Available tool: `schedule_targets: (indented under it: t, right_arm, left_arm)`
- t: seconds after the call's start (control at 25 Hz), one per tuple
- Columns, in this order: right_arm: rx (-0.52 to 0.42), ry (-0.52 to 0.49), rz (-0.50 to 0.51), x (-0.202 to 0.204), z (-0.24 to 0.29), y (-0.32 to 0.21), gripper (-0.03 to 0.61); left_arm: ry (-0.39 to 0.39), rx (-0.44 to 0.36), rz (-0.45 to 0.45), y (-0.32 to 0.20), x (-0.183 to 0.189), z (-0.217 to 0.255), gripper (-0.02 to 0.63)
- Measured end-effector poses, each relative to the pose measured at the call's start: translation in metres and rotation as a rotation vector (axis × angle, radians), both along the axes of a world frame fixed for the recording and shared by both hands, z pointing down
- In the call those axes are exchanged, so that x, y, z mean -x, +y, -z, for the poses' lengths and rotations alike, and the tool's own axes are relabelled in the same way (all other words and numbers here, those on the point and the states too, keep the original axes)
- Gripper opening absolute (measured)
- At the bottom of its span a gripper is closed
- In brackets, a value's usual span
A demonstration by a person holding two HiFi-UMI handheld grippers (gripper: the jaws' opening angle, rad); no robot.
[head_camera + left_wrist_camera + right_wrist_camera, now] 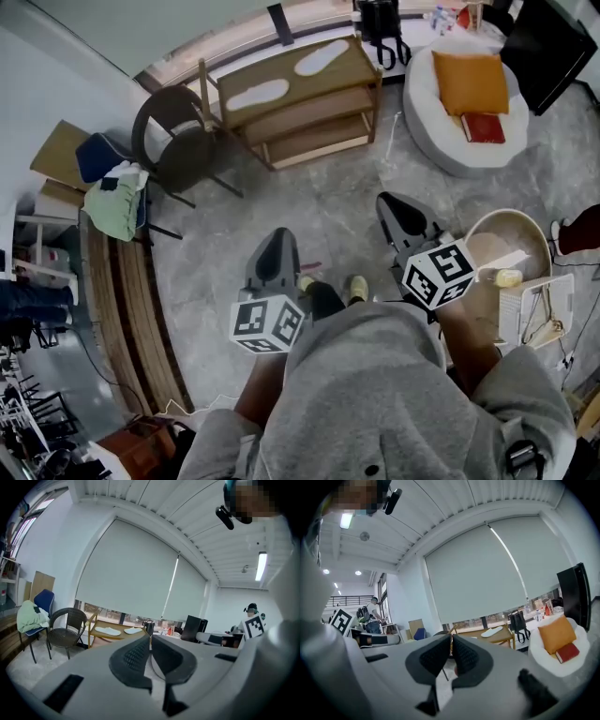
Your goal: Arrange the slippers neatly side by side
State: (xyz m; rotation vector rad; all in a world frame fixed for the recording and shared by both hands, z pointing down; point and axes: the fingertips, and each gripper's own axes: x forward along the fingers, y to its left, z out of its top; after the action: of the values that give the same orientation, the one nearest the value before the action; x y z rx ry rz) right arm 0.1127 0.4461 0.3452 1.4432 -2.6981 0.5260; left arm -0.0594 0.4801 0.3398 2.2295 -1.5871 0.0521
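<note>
Slippers (258, 94), head view: a white pair on the top board of a wooden shelf (292, 79), well apart from my claws. They lie apart from each other and not in line. I judge them light, soft and floppy, not fragile. A pinch on the side rim near mid-length should keep each level, while a toe grip would likely let it droop. My left claw (277, 239) and right claw (392, 202) are held low before my body, both aimed forward toward the shelf.

Left gripper view: the left claw (150, 638) has its pads pressed together, with nothing between them. Both slippers (108, 631) show beyond its tip.

Right gripper view: the right claw (451, 639) is likewise pressed together and empty. One slipper (492, 632) shows on the shelf (499, 638) top.
</note>
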Motion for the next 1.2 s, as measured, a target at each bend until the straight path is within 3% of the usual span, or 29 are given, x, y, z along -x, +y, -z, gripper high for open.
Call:
schedule_targets:
  t: [0.6, 1.2]
  right_arm:
    - [-0.05, 0.019, 0.029, 0.001, 0.0, -0.027, 0.028]
    - [-0.01, 0.045, 0.028, 0.022, -0.021, -0.146, 0.029]
  left_arm:
    - [-0.013, -0.03, -0.028, -0.031, -0.01, 0.002, 0.028]
    - [0.003, -0.008, -0.02, -0.156, 0.02, -0.017, 0.028]
